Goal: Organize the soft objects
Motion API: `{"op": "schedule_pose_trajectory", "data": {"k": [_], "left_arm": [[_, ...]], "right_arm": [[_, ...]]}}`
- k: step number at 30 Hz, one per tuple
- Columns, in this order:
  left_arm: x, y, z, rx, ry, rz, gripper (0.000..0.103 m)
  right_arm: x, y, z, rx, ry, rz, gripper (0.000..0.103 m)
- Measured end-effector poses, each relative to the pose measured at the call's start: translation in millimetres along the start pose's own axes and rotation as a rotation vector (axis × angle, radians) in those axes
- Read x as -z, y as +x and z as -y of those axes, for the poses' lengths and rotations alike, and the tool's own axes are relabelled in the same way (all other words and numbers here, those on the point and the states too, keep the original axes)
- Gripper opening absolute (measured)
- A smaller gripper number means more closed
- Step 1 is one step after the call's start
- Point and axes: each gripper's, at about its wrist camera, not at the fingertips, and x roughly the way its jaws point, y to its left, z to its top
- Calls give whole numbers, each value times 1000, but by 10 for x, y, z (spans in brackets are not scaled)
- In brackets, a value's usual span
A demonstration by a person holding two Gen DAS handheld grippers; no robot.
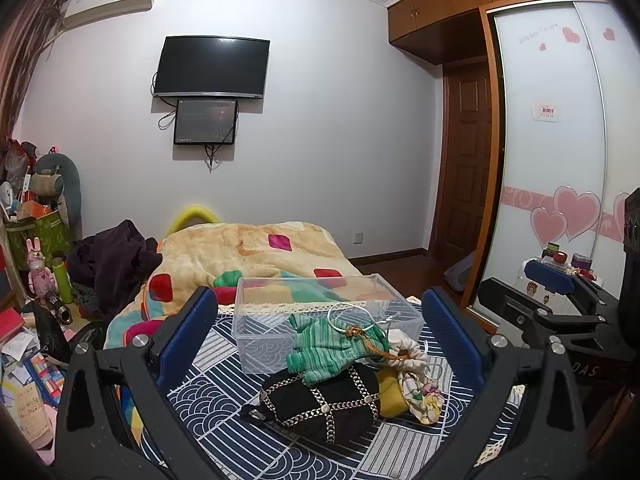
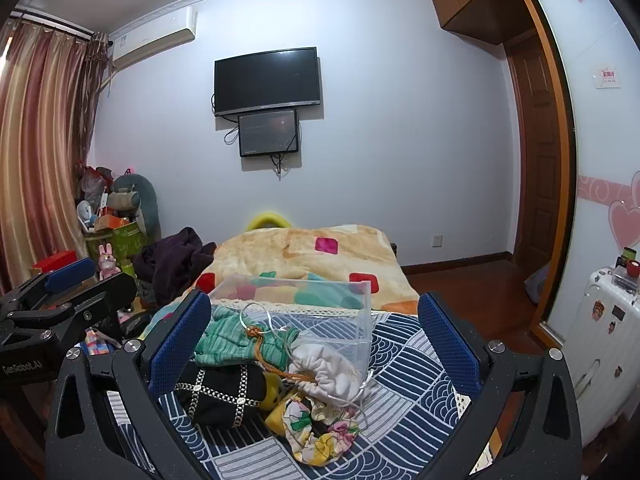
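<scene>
A pile of soft things lies on a blue patterned cloth [image 1: 224, 432]: a green striped pouch [image 1: 328, 346], a black pouch with a gold chain pattern [image 1: 320, 404], a white drawstring bag [image 2: 332, 372], a floral scrunchie [image 2: 320, 428] and a yellow item [image 1: 390, 394]. An empty clear plastic box [image 1: 316, 304] stands just behind the pile. My left gripper [image 1: 320, 344] is open, above and in front of the pile. My right gripper [image 2: 316, 352] is open, also over the pile. Both hold nothing.
A bed with a colourful blanket [image 1: 256, 248] and dark clothes [image 1: 116, 260] lies behind the box. Clutter [image 1: 36, 280] fills the left floor. A wardrobe [image 1: 560, 160] and a white suitcase [image 2: 604, 328] stand on the right.
</scene>
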Motion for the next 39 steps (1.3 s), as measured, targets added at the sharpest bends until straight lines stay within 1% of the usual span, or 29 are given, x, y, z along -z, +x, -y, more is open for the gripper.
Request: {"op": "schedule_pose_trajectory", "data": {"k": [39], "left_arm": [[-2,-2,-11,1,-4,2,103]], "right_arm": [[-68,-63,-43,-6,4,8,103]]}}
